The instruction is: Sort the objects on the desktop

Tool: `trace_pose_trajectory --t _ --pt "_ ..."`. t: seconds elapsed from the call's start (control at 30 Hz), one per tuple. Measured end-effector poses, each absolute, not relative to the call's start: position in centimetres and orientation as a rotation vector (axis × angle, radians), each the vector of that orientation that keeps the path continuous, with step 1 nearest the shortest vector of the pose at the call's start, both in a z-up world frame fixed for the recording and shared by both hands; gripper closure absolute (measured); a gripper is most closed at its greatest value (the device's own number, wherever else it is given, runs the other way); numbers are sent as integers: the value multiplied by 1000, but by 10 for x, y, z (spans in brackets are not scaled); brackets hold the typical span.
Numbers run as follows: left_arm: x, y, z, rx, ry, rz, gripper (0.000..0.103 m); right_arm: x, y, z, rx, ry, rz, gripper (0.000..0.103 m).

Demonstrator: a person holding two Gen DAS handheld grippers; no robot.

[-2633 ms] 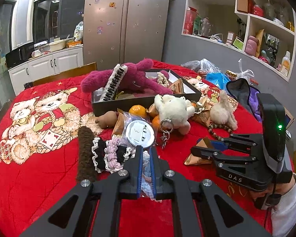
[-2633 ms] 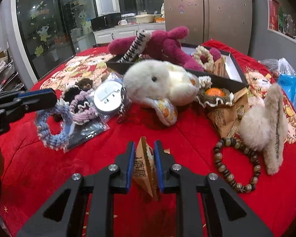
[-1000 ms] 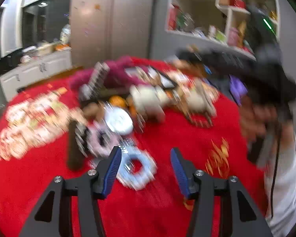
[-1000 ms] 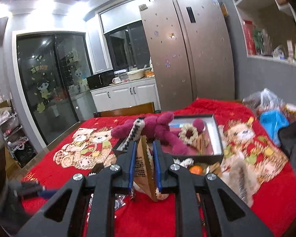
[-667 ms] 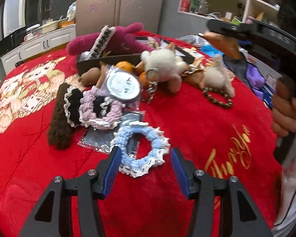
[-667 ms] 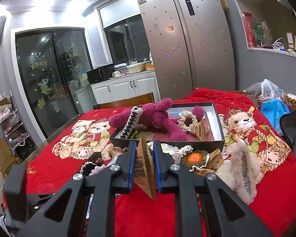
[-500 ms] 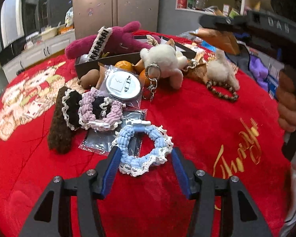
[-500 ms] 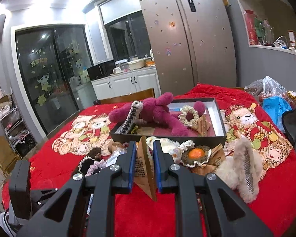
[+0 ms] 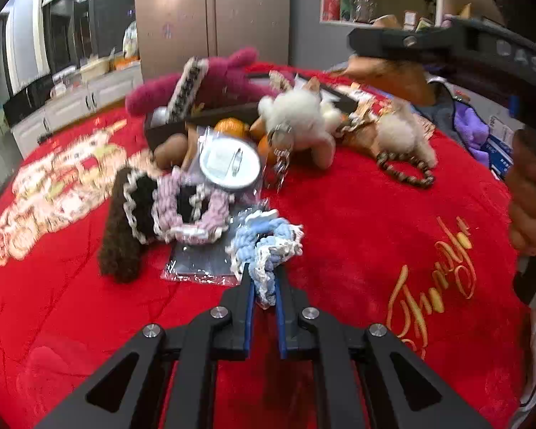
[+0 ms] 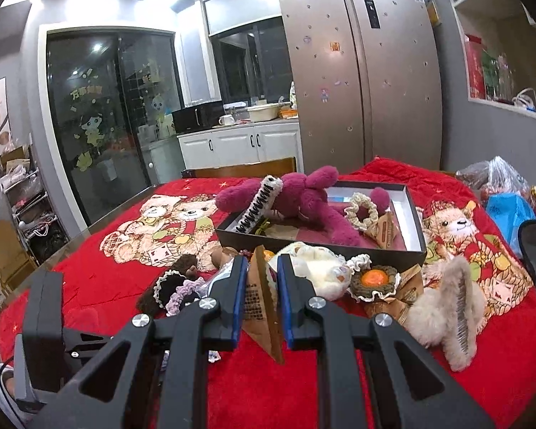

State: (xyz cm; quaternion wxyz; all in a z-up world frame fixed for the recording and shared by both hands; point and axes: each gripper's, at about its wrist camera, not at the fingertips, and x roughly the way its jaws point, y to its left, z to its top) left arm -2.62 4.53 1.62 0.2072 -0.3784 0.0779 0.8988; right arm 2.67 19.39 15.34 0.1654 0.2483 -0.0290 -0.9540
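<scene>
We see left gripper (image 9: 262, 282) just closed, clamping knitted blue lace-edged scrunchie (image 9: 264, 246); right gripper (image 10: 262, 275) pinching brown triangular printed packet (image 10: 261, 304), print unreadable.

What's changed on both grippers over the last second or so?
The left gripper has just been closing and now pinches the blue scrunchie, bunched between its pads; a second ago it straddled the ring with open jaws. The right gripper keeps its grip on the brown paper packet, carried lower toward the black box.
</scene>
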Motion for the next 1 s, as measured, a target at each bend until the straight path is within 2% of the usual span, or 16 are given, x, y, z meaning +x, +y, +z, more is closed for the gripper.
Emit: trace_pose_trajectory --t 0.43,0.73,1.0 --pt "-23 25 84 -874 102 2580 93 31 196 168 669 -127 -2726 85" --pt "-85 29 146 -832 70 2583 93 1 196 202 684 -137 -2744 85" --pt "-167 40 133 -947 36 2568 93 -71 185 201 794 -103 -2745 85"
